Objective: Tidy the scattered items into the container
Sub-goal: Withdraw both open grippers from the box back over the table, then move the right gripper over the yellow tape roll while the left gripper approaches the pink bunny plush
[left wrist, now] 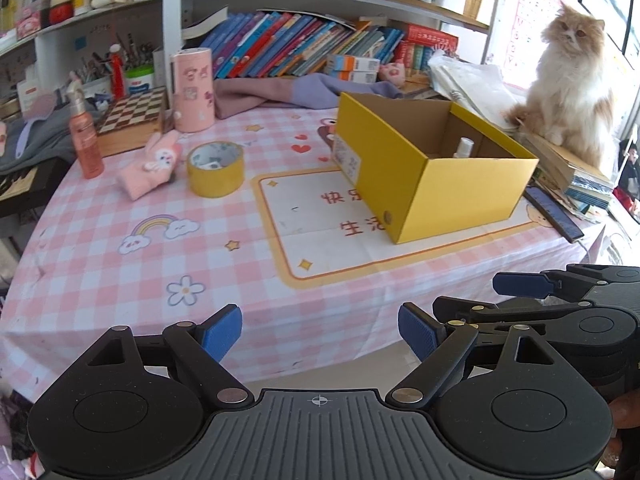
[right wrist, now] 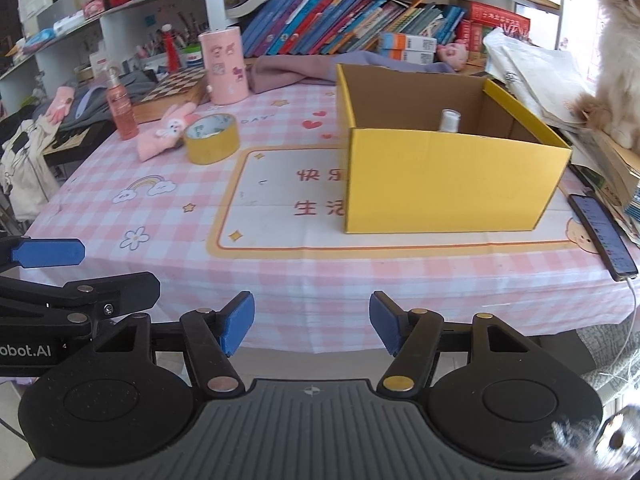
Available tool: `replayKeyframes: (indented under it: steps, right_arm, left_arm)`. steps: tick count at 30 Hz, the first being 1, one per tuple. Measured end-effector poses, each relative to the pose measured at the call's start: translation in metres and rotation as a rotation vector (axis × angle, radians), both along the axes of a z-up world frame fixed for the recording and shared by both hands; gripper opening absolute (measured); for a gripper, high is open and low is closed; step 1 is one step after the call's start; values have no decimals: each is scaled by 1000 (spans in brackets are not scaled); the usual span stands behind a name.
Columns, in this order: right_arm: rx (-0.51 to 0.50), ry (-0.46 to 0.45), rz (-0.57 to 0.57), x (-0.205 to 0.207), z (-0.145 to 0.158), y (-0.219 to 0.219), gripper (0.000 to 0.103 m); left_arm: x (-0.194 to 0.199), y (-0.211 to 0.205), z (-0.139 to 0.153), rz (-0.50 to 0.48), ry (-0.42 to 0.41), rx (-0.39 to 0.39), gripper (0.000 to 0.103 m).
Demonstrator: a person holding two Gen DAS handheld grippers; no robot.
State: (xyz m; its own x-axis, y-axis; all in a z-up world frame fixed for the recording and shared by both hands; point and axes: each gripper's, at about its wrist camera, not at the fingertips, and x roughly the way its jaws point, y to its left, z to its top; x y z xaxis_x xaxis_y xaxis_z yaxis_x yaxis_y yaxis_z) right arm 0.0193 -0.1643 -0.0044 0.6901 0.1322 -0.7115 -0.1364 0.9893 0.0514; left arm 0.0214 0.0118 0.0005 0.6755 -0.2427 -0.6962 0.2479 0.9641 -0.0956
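A yellow cardboard box [left wrist: 440,188] [right wrist: 448,184] stands open on the pink checked tablecloth, with a small white bottle [left wrist: 464,147] [right wrist: 449,120] upright inside. Left of it lie a yellow tape roll [left wrist: 216,170] [right wrist: 212,139] and a pink bunny sock [left wrist: 154,164] [right wrist: 168,130]. A pink spray bottle [left wrist: 84,136] [right wrist: 120,108] stands farther left. My left gripper [left wrist: 320,332] is open and empty at the table's near edge. My right gripper [right wrist: 312,322] is open and empty too, beside it on the right, facing the box.
A pink tube [left wrist: 192,90], a chessboard box [left wrist: 132,120] and a purple cloth [left wrist: 280,94] sit along the back by shelves of books. A cat [left wrist: 572,92] sits on stacked books at the right. A phone [right wrist: 604,236] lies near the right edge.
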Motion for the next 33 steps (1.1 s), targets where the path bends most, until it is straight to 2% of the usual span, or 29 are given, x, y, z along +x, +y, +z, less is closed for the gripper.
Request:
replayKeyframes:
  steps: [11, 21, 33]
  right_arm:
    - [3, 4, 62, 6, 0, 29, 62]
    - [-23, 9, 137, 15, 1, 51, 62]
    - [-25, -3, 201, 46, -1, 70, 63]
  left_arm:
    - [-6, 27, 0, 62, 3, 7, 88]
    - [-8, 49, -3, 136, 11, -18, 88]
    - [15, 66, -5, 203, 8, -16, 88]
